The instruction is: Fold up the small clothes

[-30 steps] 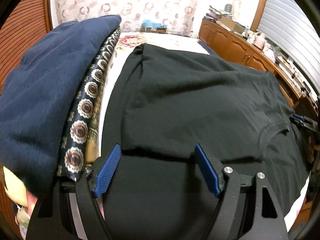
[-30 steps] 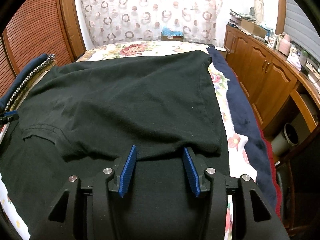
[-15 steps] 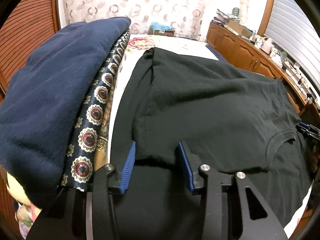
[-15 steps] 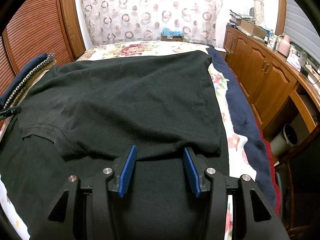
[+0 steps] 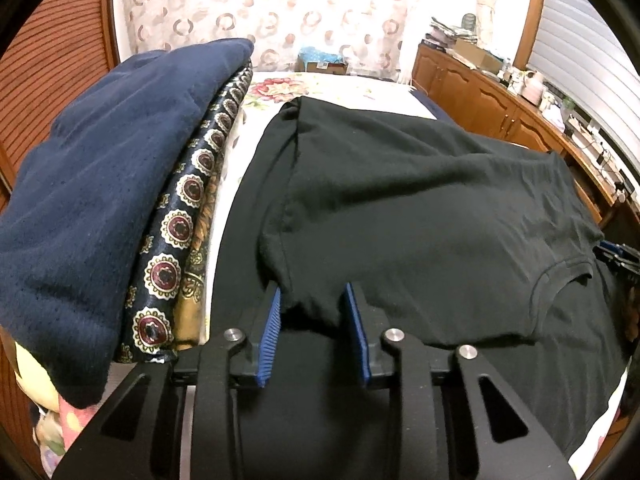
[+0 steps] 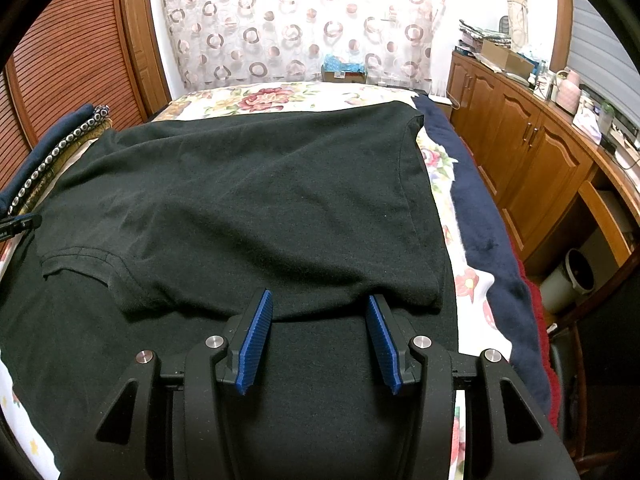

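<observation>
Both jaws of the left gripper have just been closing, and a bunched-up bit of the black T-shirt now sits between the blue pads. The cloth fills the gap and both pads touch it, so the shirt's edge is pinched there. On the right gripper the jaws stand apart. The folded edge of the shirt lies across the tips of its blue pads, but the pads do not squeeze it.

The black T-shirt is spread out flat on a bed with a flowery sheet. Its top part is folded back over the rest, so there are two layers near the grippers. The neck hole shows at the right side of the left camera's view and at the left side of the right camera's view. The two grippers hold places near the two ends of the same folded edge.

Beside the shirt, on the left, sits a pile of other clothes: a dark blue one on top and a shiny one with round patterns under it. A dark blue blanket runs along the right edge of the bed. Brown wooden cupboards stand further right, and a curtain with ring shapes hangs behind the bed.
</observation>
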A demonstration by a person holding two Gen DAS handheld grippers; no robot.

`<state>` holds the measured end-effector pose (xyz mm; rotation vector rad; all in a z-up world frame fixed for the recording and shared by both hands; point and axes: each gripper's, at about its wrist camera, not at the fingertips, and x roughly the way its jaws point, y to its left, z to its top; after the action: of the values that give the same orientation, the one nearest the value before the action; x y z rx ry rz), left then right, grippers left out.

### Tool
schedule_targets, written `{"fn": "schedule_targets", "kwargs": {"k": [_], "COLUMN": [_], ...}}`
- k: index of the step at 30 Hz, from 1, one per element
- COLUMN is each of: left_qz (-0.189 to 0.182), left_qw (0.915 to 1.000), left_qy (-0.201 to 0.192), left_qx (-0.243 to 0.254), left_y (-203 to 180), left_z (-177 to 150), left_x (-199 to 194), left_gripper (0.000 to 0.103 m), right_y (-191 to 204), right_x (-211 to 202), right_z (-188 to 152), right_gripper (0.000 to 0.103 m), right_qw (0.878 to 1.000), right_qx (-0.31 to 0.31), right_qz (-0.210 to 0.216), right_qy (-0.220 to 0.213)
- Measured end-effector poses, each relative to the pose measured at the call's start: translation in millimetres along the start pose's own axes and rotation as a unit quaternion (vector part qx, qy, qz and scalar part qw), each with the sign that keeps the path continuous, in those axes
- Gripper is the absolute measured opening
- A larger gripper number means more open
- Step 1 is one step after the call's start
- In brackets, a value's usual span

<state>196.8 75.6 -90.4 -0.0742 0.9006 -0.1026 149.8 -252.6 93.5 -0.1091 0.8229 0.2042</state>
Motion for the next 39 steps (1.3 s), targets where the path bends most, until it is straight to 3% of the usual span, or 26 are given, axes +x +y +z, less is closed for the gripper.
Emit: {"fn": "schedule_targets", "kwargs": {"k": [2, 5, 13, 19, 26, 28, 29, 30, 39], "left_qz": [-0.002, 0.001, -0.006, -0.005, -0.005, -0.007, -0.009, -0.010, -0.037], "left_qw": [1.0000, 0.9999, 0.9984, 0.9982, 0.9982, 0.9979, 0.9974, 0.9969, 0.9914], "left_qy": [-0.001, -0.013, -0.055, -0.057, -0.058, -0.062, -0.069, -0.076, -0.125], "left_qx": [0.002, 0.002, 0.015, 0.017, 0.017, 0.017, 0.018, 0.019, 0.012], "left_y": [-1.3, -2.6, -11.6, -11.6, -12.3, -13.4, -13.6, -14.2, -14.2], "left_z": [-2.7, -4.5, -4.5, -1.6, -4.1, -3.1, -3.1, -3.2, -3.2], "left_x": [-0.4, -3.2, -28.0, -29.8, -31.7, -33.4, -36.8, -40.0, -87.0], "left_gripper": [0.011, 0.007, 0.006, 0.006, 0.006, 0.006, 0.006, 0.006, 0.006], "right_y": [0.1, 0.1, -5.0, -24.8, -24.2, -21.6, -19.1, -16.6, -18.1], "right_x": [-0.2, -0.4, -1.5, -1.4, 12.1, 15.9, 16.5, 16.8, -47.9], "right_z": [0.1, 0.1, 1.1, 3.6, 17.1, 21.3, 21.1, 21.5, 4.2], "right_gripper": [0.050, 0.050, 0.050, 0.053, 0.053, 0.038, 0.014, 0.003, 0.002], "right_qw": [1.000, 1.000, 1.000, 0.998, 0.998, 0.998, 0.998, 0.999, 0.995], "right_qx": [0.000, 0.001, 0.009, 0.054, 0.067, 0.064, 0.058, 0.051, 0.039], "right_qz": [0.000, -0.002, 0.001, 0.022, 0.014, 0.005, -0.004, -0.009, 0.024], "right_qy": [0.000, -0.001, 0.000, 0.002, 0.010, 0.006, 0.002, 0.000, -0.086]}}
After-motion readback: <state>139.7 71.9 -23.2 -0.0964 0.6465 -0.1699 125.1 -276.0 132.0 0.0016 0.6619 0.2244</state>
